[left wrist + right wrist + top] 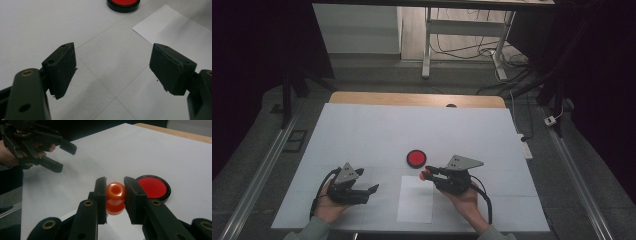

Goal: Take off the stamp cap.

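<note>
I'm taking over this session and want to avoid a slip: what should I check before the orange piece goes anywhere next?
1. Grip on the orange stamp-like piece: the right gripper has both jaws against its sides. Ok.
2. Piece upright, hollow top facing up: ok.
3. Piece clear of the table or resting on it: cannot tell.
4. Red pad in its black dish: uncovered, just beyond the piece, nothing between them. Ok.
5. White sheet: lies flat near the person, nothing on it. Ok.
6. Left gripper: jaws wide apart, holding nothing, off to the side of the sheet. Ok.
</note>
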`<state>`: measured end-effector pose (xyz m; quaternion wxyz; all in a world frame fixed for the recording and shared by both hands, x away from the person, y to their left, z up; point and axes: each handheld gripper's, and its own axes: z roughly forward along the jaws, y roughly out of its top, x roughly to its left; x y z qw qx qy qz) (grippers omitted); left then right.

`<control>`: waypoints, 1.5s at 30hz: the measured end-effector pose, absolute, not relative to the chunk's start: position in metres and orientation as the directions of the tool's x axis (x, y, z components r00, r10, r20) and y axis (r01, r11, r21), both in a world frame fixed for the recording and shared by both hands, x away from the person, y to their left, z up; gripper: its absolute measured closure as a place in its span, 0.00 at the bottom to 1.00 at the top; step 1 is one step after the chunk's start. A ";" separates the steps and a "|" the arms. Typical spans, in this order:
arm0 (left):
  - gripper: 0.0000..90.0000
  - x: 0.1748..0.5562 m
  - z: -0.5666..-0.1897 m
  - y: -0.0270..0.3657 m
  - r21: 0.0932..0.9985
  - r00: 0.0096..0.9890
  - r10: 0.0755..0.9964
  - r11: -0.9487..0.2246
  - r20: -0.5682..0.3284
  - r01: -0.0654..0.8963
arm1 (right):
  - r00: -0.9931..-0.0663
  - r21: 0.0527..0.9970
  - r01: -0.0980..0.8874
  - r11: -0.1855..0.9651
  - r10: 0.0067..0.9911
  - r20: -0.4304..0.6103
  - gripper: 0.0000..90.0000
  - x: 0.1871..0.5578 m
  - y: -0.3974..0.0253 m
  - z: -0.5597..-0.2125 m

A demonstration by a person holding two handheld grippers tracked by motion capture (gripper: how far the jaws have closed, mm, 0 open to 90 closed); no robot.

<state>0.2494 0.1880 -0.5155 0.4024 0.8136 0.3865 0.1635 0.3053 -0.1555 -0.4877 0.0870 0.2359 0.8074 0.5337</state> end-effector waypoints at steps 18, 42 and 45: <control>0.26 0.259 -0.511 0.155 0.787 0.703 0.711 -0.415 -0.033 0.457 | -0.873 0.904 0.297 0.307 0.471 0.127 0.80 0.304 -0.158 -0.488; 0.26 0.273 -0.510 0.119 0.769 0.760 0.650 -0.493 0.016 0.406 | -0.876 0.903 0.288 0.319 0.470 0.114 0.80 0.304 -0.156 -0.488; 0.26 0.274 -0.511 0.114 0.766 0.767 0.641 -0.503 0.021 0.400 | -0.875 0.903 0.289 0.318 0.469 0.115 0.80 0.304 -0.156 -0.488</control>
